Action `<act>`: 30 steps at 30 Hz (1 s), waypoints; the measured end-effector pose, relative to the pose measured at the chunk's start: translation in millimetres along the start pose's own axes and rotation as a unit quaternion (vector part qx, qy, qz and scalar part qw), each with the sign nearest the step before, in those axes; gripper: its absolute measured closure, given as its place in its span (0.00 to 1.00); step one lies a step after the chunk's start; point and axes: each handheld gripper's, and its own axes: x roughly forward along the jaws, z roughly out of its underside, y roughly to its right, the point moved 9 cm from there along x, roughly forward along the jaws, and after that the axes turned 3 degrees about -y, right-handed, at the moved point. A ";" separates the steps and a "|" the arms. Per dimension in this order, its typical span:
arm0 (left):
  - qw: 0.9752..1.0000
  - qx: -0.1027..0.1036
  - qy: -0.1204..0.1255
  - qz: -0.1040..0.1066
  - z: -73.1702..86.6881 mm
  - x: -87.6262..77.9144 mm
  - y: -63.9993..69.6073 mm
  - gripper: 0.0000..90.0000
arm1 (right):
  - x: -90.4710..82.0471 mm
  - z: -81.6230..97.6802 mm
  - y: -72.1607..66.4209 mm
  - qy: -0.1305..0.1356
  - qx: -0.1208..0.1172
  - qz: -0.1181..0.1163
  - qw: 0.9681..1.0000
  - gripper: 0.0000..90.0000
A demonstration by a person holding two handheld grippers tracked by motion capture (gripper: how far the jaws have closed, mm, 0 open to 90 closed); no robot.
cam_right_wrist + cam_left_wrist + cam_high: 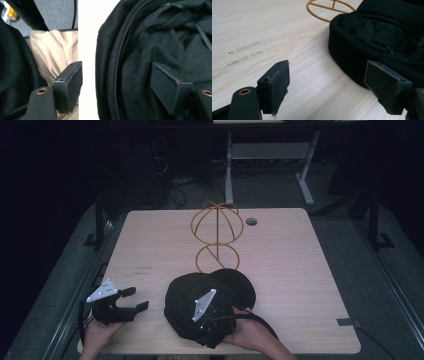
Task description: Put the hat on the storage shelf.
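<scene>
- Right claw (216, 332) released, jaws straddling rim of black cap (187, 295), pads not pressing.
- Left claw (135, 299) released, beside cap on bench (300, 270).

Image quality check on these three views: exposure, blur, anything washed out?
High view: dim, room behind near black, table evenly lit, black hat lacks detail. Left gripper view: wood grain and hat wall sharp, near pads slightly soft. Right gripper view: the table strip between jaw and hat rim is blown out white; hat fabric mildly soft.
</scene>
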 end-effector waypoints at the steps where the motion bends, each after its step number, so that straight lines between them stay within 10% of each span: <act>1: 1.000 0.000 0.000 0.000 0.0 0.0 0.0 0.22 | 1.5 -0.1 0.1 -0.004 -0.003 0.004 1.000 0.32; 16: 1.000 -0.003 -0.002 0.001 0.2 0.0 1.0 0.22 | 23.0 4.4 1.6 -0.069 0.000 0.018 0.997 0.61; 30: 1.000 0.002 -0.005 0.009 0.1 1.9 4.0 0.23 | 3.8 -4.1 1.0 -0.023 -0.005 0.028 0.999 0.82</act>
